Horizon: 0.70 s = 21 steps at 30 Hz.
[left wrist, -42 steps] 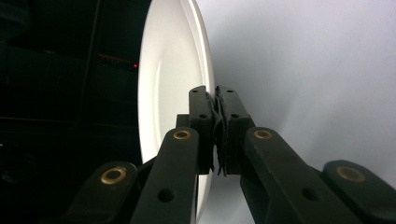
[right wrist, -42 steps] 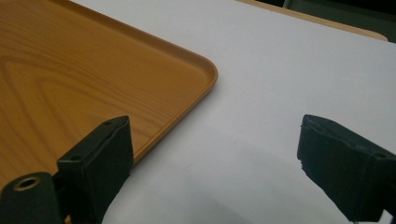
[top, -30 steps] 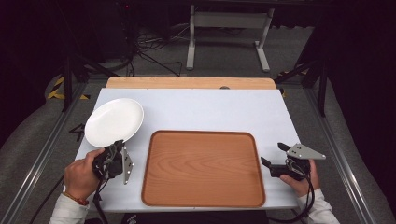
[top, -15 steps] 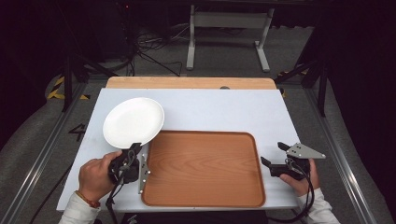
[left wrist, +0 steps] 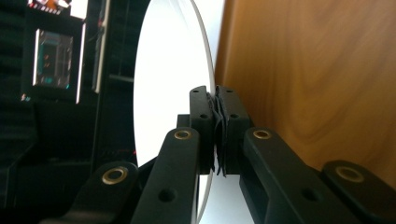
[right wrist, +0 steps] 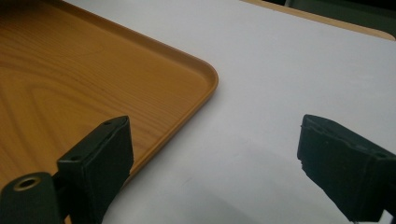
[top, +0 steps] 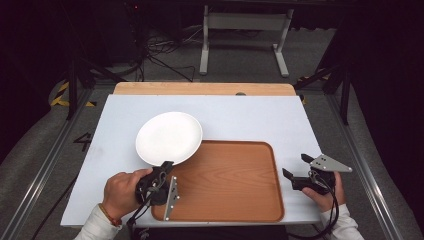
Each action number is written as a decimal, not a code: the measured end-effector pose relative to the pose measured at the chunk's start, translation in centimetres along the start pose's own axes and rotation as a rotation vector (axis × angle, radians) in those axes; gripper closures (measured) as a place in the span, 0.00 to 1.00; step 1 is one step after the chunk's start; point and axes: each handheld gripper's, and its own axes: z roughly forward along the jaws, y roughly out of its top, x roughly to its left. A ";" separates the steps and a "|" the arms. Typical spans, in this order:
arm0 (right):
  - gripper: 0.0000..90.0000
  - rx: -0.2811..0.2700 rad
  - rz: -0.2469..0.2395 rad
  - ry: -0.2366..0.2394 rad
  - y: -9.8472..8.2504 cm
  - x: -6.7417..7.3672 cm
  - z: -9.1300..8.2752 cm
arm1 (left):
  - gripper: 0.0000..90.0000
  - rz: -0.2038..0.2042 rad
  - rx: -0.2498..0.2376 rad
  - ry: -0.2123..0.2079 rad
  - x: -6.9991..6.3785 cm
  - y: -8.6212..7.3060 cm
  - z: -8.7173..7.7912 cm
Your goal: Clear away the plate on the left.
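At the near edge of the table [top: 250, 117], the person's left hand [top: 119, 192] holds the left gripper [top: 164, 167] over the near-left corner of the wooden tray [top: 235, 182]. Its jaws are clamped on the near rim of the white plate [top: 169, 137]; the left gripper view shows the rim of the plate [left wrist: 173, 93] pinched between the two pads, with the tray [left wrist: 303, 84] just beyond the plate. From the clamped rim the plate extends away from the person, its near-right portion overlapping the far-left corner of the tray and the remainder over the white table surface. At the near right, the right gripper [top: 296, 170] sits just beside the right rim of the tray, jaws spread apart with nothing between them; the right gripper view shows the tray corner [right wrist: 205, 74] and bare table [right wrist: 289, 70] beyond the jaws.
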 end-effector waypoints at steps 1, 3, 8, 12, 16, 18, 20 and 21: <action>0.12 0.003 0.001 -0.003 -0.1 0.0 -0.1 | 0.96 0.011 -0.013 -0.013 0.0 0.3 0.0; 0.12 0.004 0.002 -0.005 -0.2 0.0 -0.2 | 0.97 0.020 -0.025 -0.021 -0.2 0.8 -0.1; 0.12 0.002 0.009 -0.015 -0.4 -0.1 -0.6 | 0.96 0.037 -0.073 -0.048 -0.6 2.0 -0.5; 0.12 0.007 0.012 -0.019 -0.5 0.0 -0.7 | 0.96 0.058 -0.102 -0.052 -1.0 2.9 -0.8; 0.12 0.010 0.015 -0.026 -0.7 -0.1 -1.0 | 0.96 0.064 -0.151 -0.085 -1.3 3.8 -1.2; 0.12 0.010 0.018 -0.028 -0.8 -0.2 -1.0 | 0.96 0.070 -0.156 -0.089 -1.4 3.9 -1.2; 0.12 0.009 0.019 -0.033 -0.9 -0.3 -1.2 | 0.96 0.085 -0.172 -0.100 -1.9 4.5 -1.2; 0.12 0.008 0.020 -0.034 -0.9 -0.2 -1.2 | 0.96 0.090 -0.180 -0.107 -2.0 4.7 -1.2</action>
